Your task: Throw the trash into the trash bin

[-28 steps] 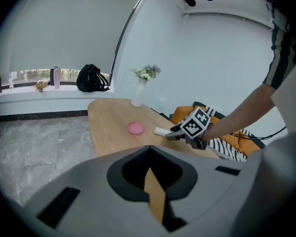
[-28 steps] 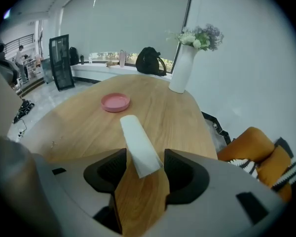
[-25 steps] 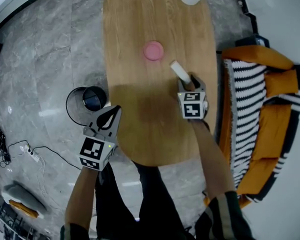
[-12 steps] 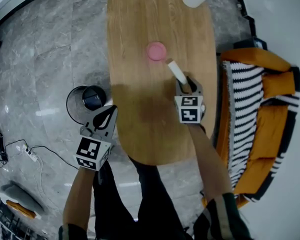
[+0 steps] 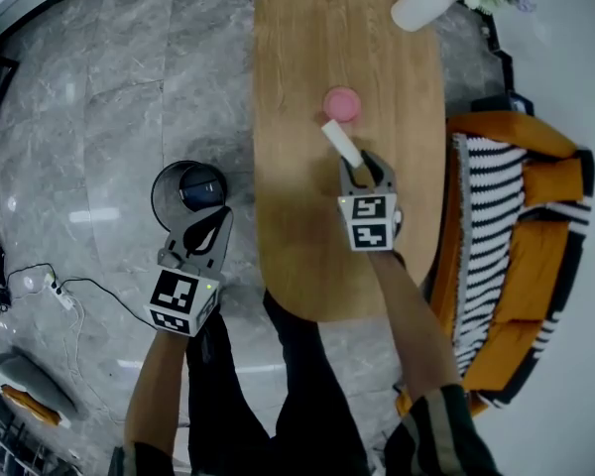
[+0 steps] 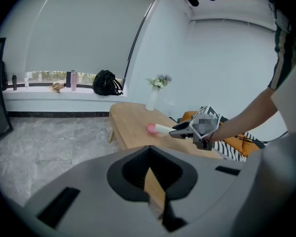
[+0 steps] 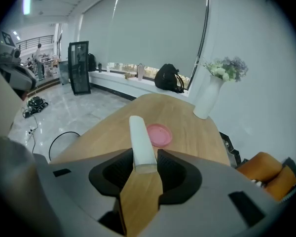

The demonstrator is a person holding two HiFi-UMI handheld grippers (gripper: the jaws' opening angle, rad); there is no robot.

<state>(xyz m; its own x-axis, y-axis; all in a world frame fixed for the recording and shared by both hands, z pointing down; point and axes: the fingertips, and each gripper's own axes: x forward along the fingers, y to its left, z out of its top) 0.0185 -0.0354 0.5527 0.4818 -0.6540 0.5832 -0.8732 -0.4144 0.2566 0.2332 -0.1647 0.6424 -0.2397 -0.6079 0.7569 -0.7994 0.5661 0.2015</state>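
Note:
A white paper tube (image 5: 343,145) is held at its near end by my right gripper (image 5: 365,167) over the oval wooden table (image 5: 307,256). The right gripper view shows both pads pressing the tube (image 7: 140,142), which sticks out forward and up from the right gripper (image 7: 144,161). The round black trash bin (image 5: 190,188) stands on the grey floor left of the table. Just in front of it, my left gripper (image 5: 220,216) hangs beside the table edge, shut and empty. The left gripper view shows its tips (image 6: 149,169) together, and beyond them the right gripper (image 6: 180,128) with the tube (image 6: 163,128).
A pink disc (image 5: 342,103) lies on the table just beyond the tube. A white vase with flowers (image 5: 423,5) stands at the table's far end. An orange sofa with a striped blanket (image 5: 516,216) lines the right side. Cables (image 5: 40,286) lie on the floor at left.
The right gripper has closed on the tube and raised it off the table, shifting toward the pink disc. The left gripper has moved along the table's left edge, near the bin.

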